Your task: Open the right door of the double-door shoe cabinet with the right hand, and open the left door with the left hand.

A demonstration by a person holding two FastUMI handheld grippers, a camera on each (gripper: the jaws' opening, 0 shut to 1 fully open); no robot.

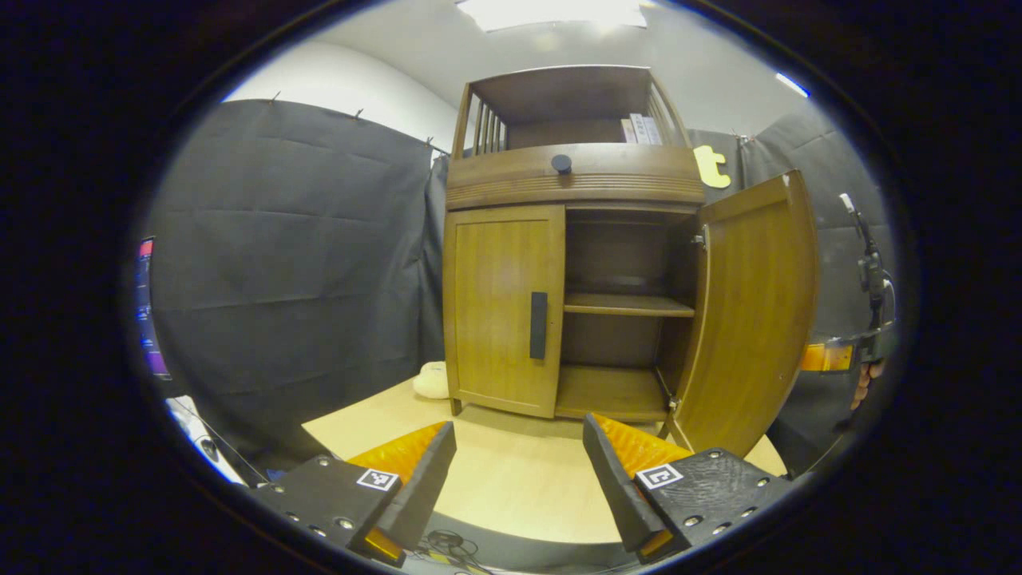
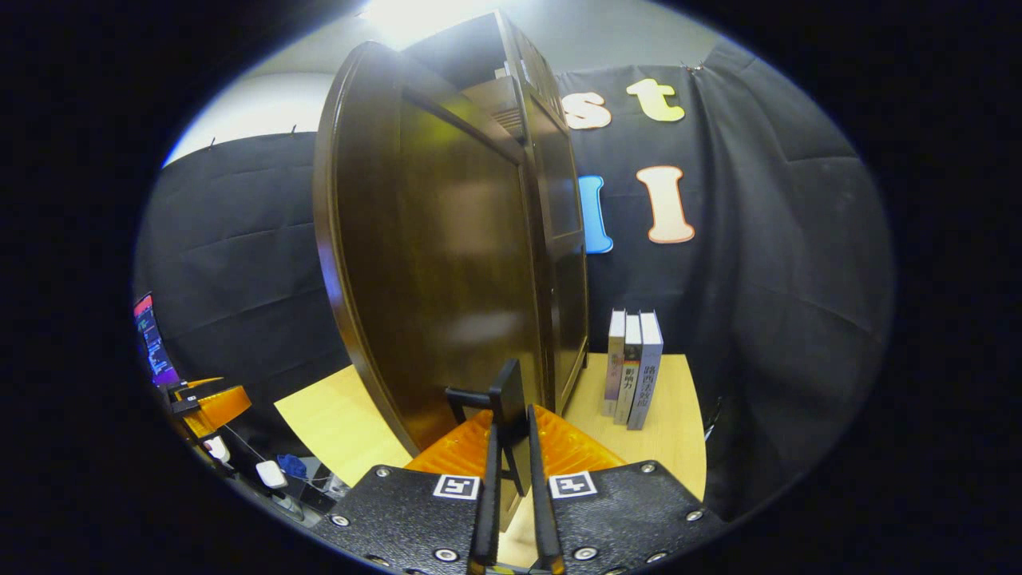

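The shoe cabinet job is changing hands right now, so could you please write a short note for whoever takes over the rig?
Right gripper: shut on the right door handle, door held wide open.
Left gripper: open, holding nothing, hovering over the table in front of the shoe cabinet, short of it.
Right door: swung out, shelves exposed.
Left door: closed, its handle untouched.
Done: right door opened.
Left: take the left gripper to the left door's handle, grip it and pull that door open.
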